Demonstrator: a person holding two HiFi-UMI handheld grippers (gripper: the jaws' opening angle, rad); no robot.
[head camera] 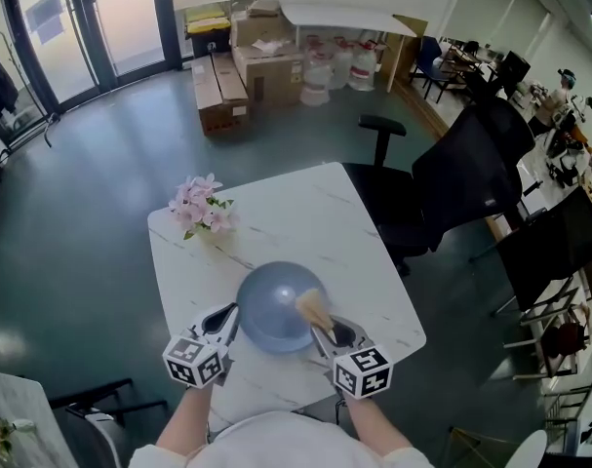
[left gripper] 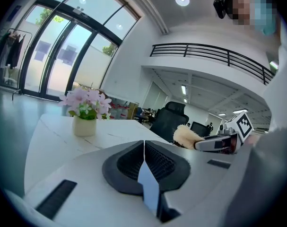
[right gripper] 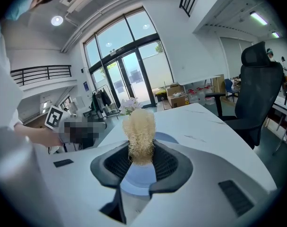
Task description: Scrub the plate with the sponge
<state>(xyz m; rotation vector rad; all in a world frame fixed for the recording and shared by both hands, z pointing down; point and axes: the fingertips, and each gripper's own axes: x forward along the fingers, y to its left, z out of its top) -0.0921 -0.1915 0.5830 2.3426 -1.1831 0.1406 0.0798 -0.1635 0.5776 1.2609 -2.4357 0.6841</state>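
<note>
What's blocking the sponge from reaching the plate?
Nothing visible. The sponge, in the right gripper jaws, is over the plate on its right side. The left gripper grips the plate's left rim; the flowers stand apart, further back.

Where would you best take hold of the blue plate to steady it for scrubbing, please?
By its thin rim at the near-left edge, coming in low from the left: the blue plate is wide and shallow, so only the rim fits between jaws. The left gripper is shut there, leaving the face free for the sponge in the right gripper.
</note>
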